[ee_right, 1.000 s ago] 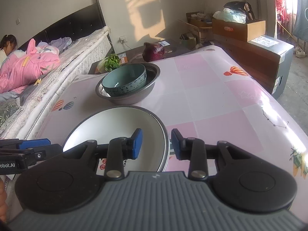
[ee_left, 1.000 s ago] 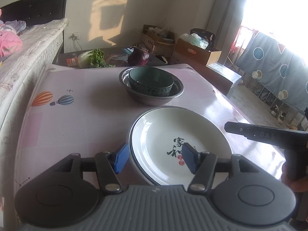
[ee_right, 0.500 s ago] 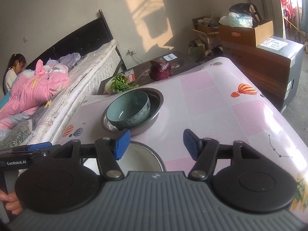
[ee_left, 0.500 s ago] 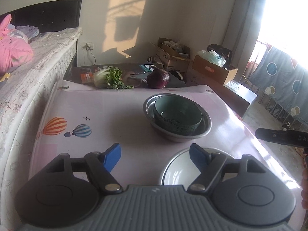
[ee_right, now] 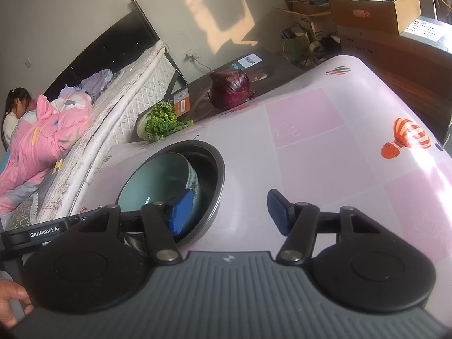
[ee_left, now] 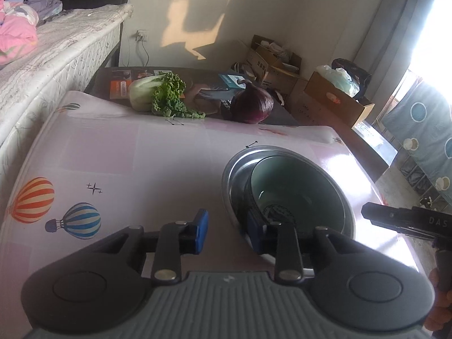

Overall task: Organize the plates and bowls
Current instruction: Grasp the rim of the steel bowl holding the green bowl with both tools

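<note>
the left gripper [ee_left: 226,233] had just been narrowing, its jaws astride the near left rim of the steel basin [ee_left: 234,180], pads not visibly pressing. the right gripper [ee_right: 228,212] gaped wide across the basin's right rim. the teal bowl [ee_left: 293,189] sat inside the basin, just ahead of both.

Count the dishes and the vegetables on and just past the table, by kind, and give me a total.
Metal basin: 1
Teal bowl, sitting inside the basin: 1
White plate, mostly hidden by the left claw: 1
Leafy cabbage: 1
Purple cabbage: 1
Total: 5
</note>
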`<state>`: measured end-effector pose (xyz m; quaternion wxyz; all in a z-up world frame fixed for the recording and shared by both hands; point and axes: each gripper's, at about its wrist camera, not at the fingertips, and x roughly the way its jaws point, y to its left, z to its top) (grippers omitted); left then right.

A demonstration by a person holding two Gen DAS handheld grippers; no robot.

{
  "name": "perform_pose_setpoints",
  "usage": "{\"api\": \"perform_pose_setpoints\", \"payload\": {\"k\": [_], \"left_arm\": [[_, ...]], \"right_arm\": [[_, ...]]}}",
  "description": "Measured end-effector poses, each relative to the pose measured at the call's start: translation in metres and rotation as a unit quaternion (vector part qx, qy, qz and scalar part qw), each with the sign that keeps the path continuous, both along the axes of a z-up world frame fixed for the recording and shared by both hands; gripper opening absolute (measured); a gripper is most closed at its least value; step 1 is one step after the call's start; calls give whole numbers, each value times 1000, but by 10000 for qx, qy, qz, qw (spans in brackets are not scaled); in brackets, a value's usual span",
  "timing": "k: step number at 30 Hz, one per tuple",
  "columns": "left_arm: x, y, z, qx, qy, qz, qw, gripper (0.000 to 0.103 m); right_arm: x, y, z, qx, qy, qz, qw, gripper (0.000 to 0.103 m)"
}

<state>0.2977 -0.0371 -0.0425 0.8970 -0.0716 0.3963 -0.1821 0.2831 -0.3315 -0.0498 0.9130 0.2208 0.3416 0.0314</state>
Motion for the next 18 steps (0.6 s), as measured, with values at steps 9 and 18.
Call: {"api": "perform_pose_setpoints", "payload": {"k": [9,18], "left_arm": [[17,-6,-11,21,84,29,10000,32],[33,-13,-21,65,285,23,9996,33]], "right_arm": [[36,10,-27,11,271,235,9994,43],[54,21,-37,4,359,377,9986,29]]}}
